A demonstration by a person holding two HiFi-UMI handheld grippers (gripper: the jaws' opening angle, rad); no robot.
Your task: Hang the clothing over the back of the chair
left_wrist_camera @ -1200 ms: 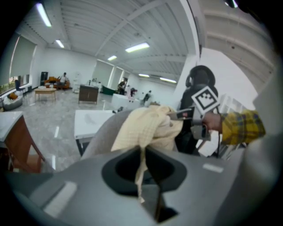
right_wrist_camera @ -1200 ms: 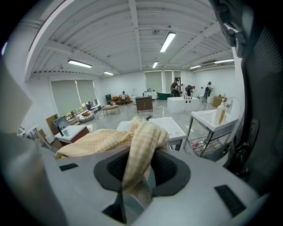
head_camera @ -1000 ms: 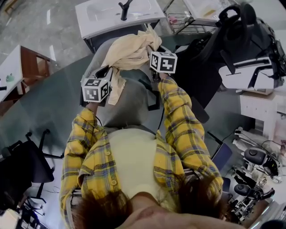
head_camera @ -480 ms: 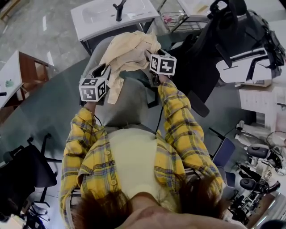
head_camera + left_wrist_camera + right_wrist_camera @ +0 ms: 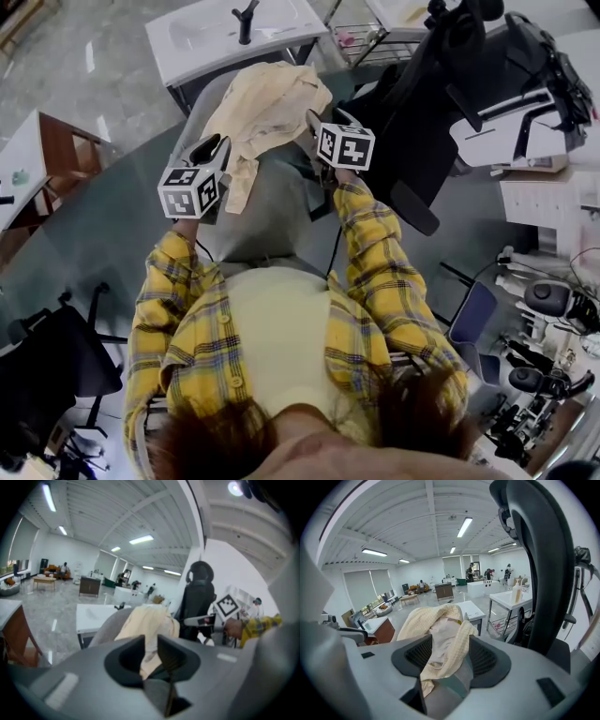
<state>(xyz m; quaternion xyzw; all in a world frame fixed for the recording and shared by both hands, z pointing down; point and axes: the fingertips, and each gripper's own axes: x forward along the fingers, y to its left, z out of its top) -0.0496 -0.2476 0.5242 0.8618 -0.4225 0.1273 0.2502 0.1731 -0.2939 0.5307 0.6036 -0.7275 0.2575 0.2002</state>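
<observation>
**Item:** clothing [image 5: 267, 98], cream-yellow, soft and rumpled. 
**Location:** bunched over the top edge of the grey chair back [image 5: 281, 206]. One tail trails down the near face towards the left edge. The bulk sits heaped on the crest, not spread along it.

**Left gripper** [image 5: 208, 150]: held off the left edge of the chair back, near the hanging tail and apart from it. Jaws stand a narrow way apart. The cloth shows through the gap but lies beyond the pads, so nothing is held.

**Right gripper** [image 5: 315, 124]: at the right end of the top edge, just beside the heap. Jaws have just been opening and now stand wide. Folds of the garment show in the gap, yet neither pad presses on them (a release, by the look of it).

**Neighbouring:** black office chair [image 5: 441, 103], close on the right.

**Step in hand (judged):** the drape is made and the grips are let go, so the task looks all but finished.

**Next move calls for:** both grippers drawn clear without snagging a fold. If a tidier hang is wanted, the heap could be pinched again and spread flat along the top edge, so that its weight falls evenly front and back and it does not slide off.
</observation>
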